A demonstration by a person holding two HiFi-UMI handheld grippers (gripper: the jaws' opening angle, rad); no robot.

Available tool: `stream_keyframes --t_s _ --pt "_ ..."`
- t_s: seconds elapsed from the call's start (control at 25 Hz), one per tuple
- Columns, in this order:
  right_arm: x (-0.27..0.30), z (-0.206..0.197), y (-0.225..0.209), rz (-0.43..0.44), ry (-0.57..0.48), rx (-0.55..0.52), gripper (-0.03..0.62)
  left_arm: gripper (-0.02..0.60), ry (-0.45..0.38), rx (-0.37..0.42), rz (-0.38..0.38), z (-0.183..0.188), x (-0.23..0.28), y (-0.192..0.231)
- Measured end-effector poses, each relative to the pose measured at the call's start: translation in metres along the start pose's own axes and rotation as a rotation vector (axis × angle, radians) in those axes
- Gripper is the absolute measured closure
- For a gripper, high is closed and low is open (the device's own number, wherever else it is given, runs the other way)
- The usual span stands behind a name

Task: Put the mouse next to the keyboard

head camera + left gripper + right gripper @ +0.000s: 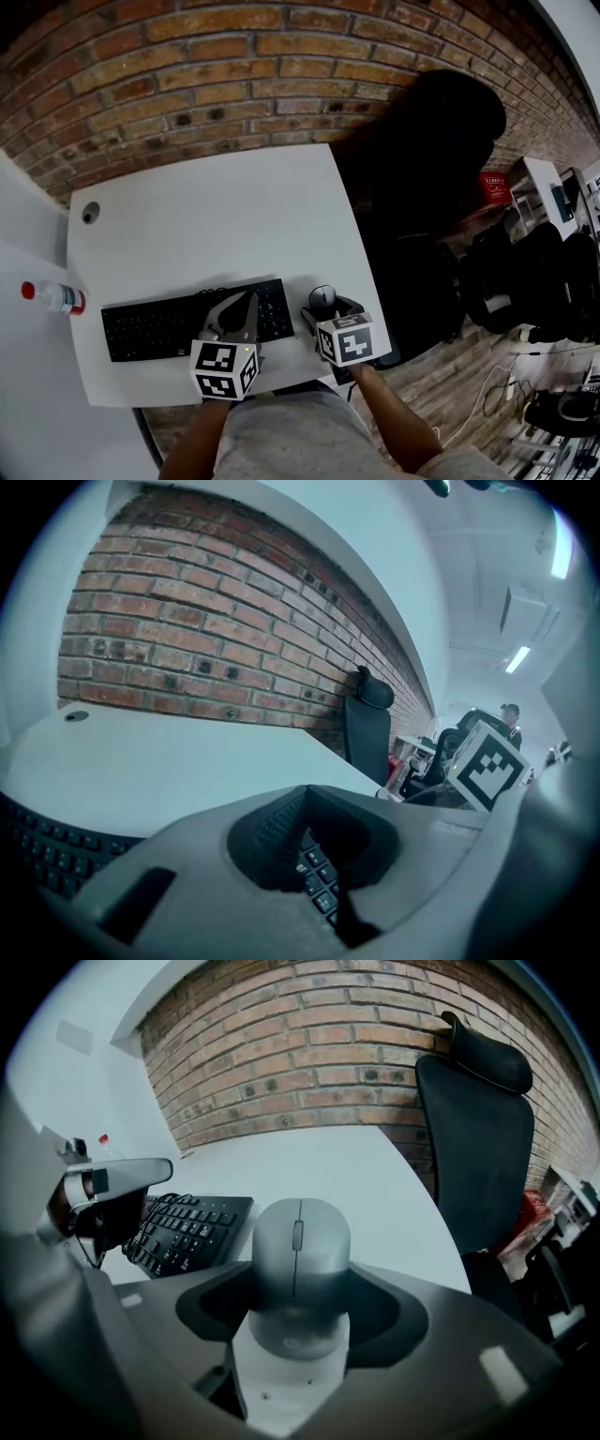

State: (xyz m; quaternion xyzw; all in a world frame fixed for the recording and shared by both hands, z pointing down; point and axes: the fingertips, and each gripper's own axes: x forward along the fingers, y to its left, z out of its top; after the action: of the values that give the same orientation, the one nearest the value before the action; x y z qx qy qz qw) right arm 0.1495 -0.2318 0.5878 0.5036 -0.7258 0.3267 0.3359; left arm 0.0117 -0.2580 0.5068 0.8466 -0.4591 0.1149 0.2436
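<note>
A grey mouse [322, 298] sits just right of the black keyboard [178, 325] near the white table's [206, 225] front edge. My right gripper [328, 309] is shut on the mouse [300, 1246], with a jaw against each side of its rear half. Whether the mouse rests on the table or hangs just above it is unclear. My left gripper [246, 307] is shut with nothing in it, over the keyboard's right end. Keys [314, 869] show through the hollow between its jaws.
A black office chair [427, 169] stands against the table's right edge. A brick wall [234, 66] runs behind the table. A small red-capped bottle [54, 297] lies on the neighbouring white surface at the left. A cable hole [90, 213] is at the table's back left corner.
</note>
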Motion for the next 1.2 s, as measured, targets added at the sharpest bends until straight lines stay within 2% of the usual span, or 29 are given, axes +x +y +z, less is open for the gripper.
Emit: stream_keyframes --t_s 0.8,1.2 --pt "0.009 0.0 -0.004 0.006 -0.004 0.009 0.286 0.589 0.005 -0.009 0.02 -0.003 -0.003 0.002" --pt "0.013 -0.002 -0.004 -0.04 -0.024 -0.063 0.283 0.589 0.011 -0.012 0.021 -0.005 -0.004 0.002"
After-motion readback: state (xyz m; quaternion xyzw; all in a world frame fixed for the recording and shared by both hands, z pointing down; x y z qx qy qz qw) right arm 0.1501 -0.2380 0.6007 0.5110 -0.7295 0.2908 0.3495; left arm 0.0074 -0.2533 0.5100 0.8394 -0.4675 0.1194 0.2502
